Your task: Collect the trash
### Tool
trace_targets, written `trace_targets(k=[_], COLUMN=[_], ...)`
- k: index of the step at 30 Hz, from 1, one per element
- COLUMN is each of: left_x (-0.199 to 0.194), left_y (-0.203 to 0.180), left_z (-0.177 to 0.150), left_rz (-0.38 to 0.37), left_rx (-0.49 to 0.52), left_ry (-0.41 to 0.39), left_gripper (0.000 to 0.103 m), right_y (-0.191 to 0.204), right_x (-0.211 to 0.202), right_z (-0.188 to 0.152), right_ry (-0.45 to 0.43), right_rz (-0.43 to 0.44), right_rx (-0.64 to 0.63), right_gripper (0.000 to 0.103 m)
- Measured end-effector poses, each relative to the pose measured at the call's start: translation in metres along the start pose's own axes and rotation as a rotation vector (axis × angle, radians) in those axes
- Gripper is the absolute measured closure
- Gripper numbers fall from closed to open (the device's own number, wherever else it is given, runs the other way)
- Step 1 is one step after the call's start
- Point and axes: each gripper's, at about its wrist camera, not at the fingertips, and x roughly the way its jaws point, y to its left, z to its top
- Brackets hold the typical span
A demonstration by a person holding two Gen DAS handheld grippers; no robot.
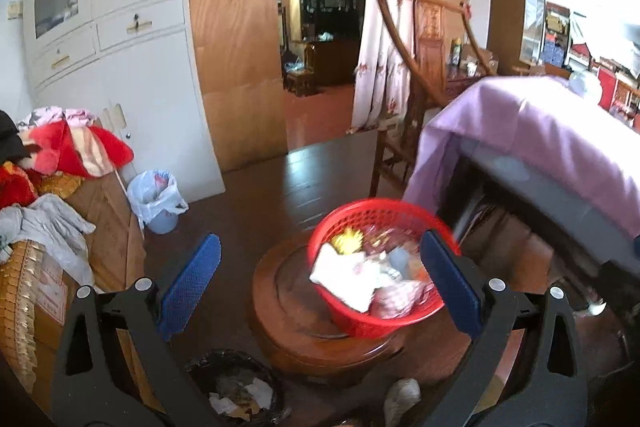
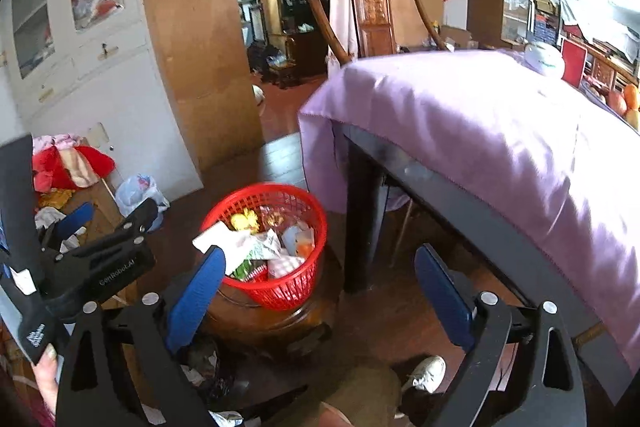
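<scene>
Cluttered room: red trash basket (image 2: 272, 247) overhangs round stool (image 2: 276, 319), may tip; both grippers' fingers (image 1: 192, 279) (image 2: 196, 299) spread, empty.

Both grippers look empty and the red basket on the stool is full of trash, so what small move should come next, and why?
Probably ease the right gripper forward and down to the red basket. Its jaws stand wide and empty and the basket, full of wrappers, sits just ahead on the stool. The left gripper is open too, framing the basket, with the black bin just below it.
</scene>
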Motion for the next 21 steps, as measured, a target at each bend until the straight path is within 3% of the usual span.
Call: trace_targets(k=[3, 6, 8, 15, 21], left_x=[0.02, 0.013, 0.012, 0.025, 0.032], left_y=[0.015, 0.031, 0.033, 0.013, 0.016], left_z=[-0.011, -0.005, -0.004, -0.014, -0.016], left_rz=[0.005, -0.101, -0.112, -0.059, -0.054], left_rx=[-0.029, -0.102, -0.092, 0.016, 0.008], left_ry=[0.084, 0.071, 0.069, 0.11, 0.116], left_gripper=[0.007, 0.007, 0.007, 0.007, 0.007], right_y=[0.009, 0.021, 0.026, 0.026, 0.023], right_x=[0.02, 0.035, 0.04, 0.047, 0.054], right_z=[-0.008, -0.013, -0.015, -0.026, -0.023], right_ry=[0.048, 0.079, 0.085, 0.112, 0.118], right_rz=[-0.017, -0.013, -0.011, 0.007, 0.017], right_rx=[-0.001, -0.012, -0.024, -0.026, -0.034], right_gripper=[0.009, 0.009, 0.009, 0.009, 0.009])
